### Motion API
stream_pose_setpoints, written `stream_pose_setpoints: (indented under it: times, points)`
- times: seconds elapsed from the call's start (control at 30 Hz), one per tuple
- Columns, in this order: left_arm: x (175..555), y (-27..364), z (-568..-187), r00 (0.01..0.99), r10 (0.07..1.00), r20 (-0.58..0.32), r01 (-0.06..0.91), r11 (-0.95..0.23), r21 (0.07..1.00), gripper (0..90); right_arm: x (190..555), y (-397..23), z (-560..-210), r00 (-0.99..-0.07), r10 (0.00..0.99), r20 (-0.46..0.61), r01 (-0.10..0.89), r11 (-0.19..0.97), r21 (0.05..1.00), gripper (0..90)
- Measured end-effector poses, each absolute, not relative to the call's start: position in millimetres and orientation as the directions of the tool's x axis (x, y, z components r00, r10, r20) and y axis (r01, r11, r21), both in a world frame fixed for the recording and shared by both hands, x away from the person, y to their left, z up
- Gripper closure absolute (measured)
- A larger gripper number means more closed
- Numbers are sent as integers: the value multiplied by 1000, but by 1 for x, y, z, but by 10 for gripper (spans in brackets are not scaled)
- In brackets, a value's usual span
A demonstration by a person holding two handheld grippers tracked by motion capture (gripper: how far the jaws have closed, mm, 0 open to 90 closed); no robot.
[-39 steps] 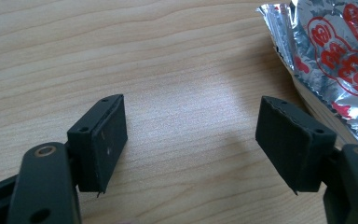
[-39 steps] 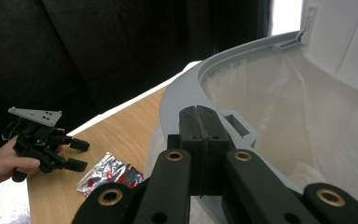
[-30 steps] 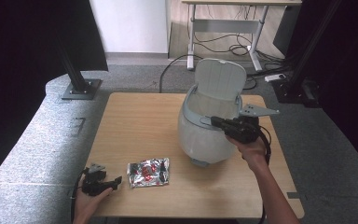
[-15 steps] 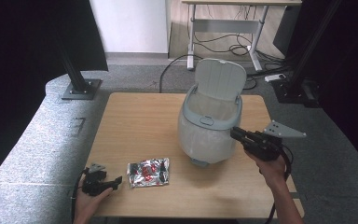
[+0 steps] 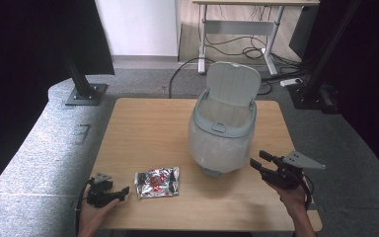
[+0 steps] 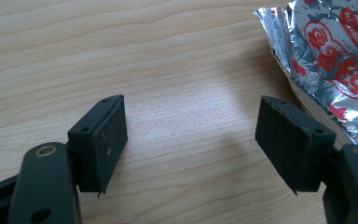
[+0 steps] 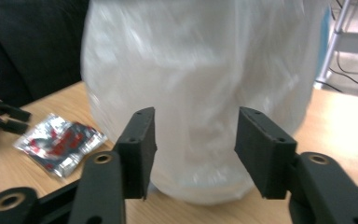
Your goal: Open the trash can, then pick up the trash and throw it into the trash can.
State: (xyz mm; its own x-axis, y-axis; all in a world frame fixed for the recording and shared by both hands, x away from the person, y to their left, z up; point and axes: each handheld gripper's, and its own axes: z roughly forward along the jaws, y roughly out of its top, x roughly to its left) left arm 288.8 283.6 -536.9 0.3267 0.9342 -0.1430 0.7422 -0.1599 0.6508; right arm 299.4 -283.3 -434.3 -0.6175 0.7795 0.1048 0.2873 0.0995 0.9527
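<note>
A pale grey bin (image 5: 222, 133) with its lid raised stands on the wooden table (image 5: 148, 128), right of centre. A silver and red foil packet (image 5: 157, 181) lies flat near the front edge. My right gripper (image 5: 256, 160) hovers to the right of the bin, low over the table, pointing at it; its jaws have just been opening and nothing is between them. In the right gripper view the bin (image 7: 200, 93) lies beyond the open gripper (image 7: 196, 144). My left gripper (image 5: 123, 190) rests open at the front left, just left of the packet (image 6: 331, 56).
A white desk (image 5: 251, 19) with cables beneath stands behind the table. Black stand bases (image 5: 84, 94) sit on the grey floor at both sides. Bare wood stretches across the table's left and rear.
My right gripper has drawn back from the bin's rim, moving right and down toward the table's front right, and its jaws have spread. The left gripper and the packet have stayed put.
</note>
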Motion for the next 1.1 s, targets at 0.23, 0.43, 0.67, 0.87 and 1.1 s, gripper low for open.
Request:
stream_pose_setpoints:
  times: [0.23,0.43,0.67,0.87,1.1]
  points:
    - [289,283,-537,326,934,-143,742,-159,651,251,302,-289,-467,-581,804,130,352,104,930,400]
    - [289,284,-536,320,936,-147,744,-152,651,250,305,-294,-495,-550,823,141,416,124,901,389]
    - [289,285,-535,315,937,-153,743,-143,654,250,305,-299,-509,-529,833,159,449,116,886,389]
    - [288,285,-535,315,937,-152,741,-143,656,250,306,-297,-514,-530,834,153,458,130,879,392]
    - [288,285,-531,310,938,-156,731,-130,670,250,304,-298,-517,-527,838,142,464,144,874,393]
